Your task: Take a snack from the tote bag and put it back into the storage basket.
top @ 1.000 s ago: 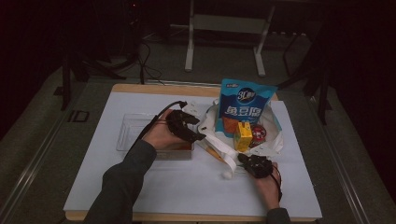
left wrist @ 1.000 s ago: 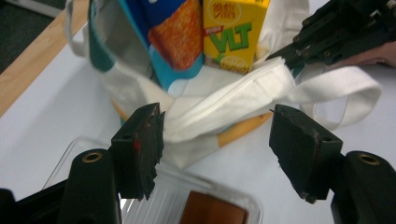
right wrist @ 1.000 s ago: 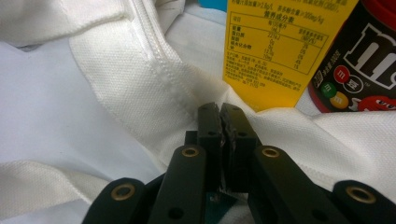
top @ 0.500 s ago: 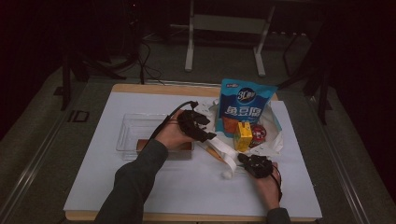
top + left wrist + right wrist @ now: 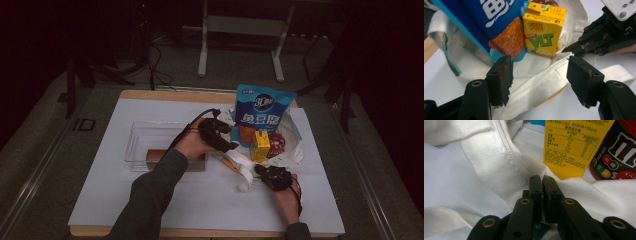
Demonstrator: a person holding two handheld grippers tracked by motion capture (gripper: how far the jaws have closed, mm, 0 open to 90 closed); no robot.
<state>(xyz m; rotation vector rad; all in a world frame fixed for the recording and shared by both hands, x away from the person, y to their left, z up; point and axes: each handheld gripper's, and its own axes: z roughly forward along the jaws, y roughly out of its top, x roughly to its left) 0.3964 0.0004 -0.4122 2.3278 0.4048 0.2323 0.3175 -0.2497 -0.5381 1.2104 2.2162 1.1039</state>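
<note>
A white cloth bag (image 5: 296,150) lies open on the table, and in it are a blue snack pouch (image 5: 262,107), a yellow drink carton (image 5: 260,145) and a dark candy tub (image 5: 276,144). My left gripper (image 5: 231,146) hovers at the bag's left rim. Its jaws have just been opening a little, and between them I see the bag's hem (image 5: 541,82), untouched, with the carton (image 5: 542,35) beyond. My right gripper (image 5: 261,170) is shut on the bag's near edge (image 5: 499,162), just in front of the carton (image 5: 576,145) and the tub (image 5: 616,152).
A clear plastic tray (image 5: 142,136) stands left of the bag, with a brown box (image 5: 155,156) at its near side. A white strap (image 5: 245,170) trails from the bag toward the front. A white sheet (image 5: 200,200) covers the tabletop.
My left hand has moved right from the tray to the bag's rim. The right hand has stayed in place on the bag's edge.
</note>
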